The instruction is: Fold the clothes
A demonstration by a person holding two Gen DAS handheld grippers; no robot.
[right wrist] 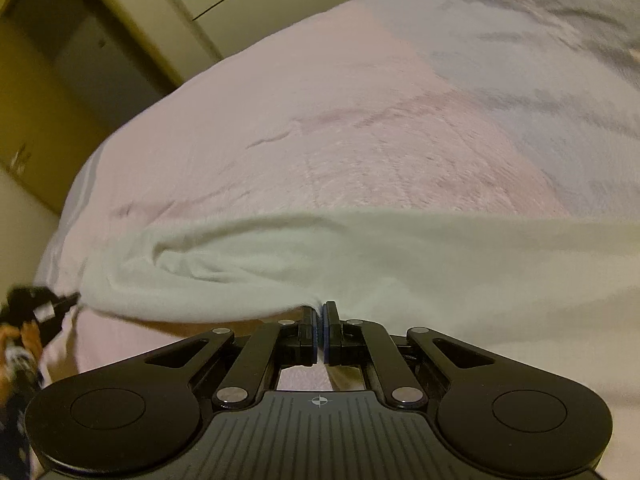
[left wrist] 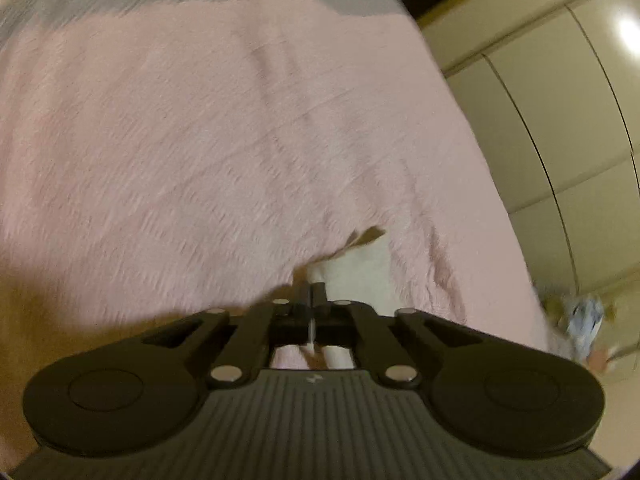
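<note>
Right wrist view: right gripper jaws pinch the white cloth, stretched leftward over the bed to the left gripper, also clamped on it.

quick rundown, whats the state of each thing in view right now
left gripper: jaws shut on the white cloth's edge
right gripper: jaws shut on another part of the edge
white fluffy cloth: lifted at both held points, sagging between them over the blanket
pink and grey fleece blanket: spread flat, faintly creased
cream wardrobe doors: closed
</note>
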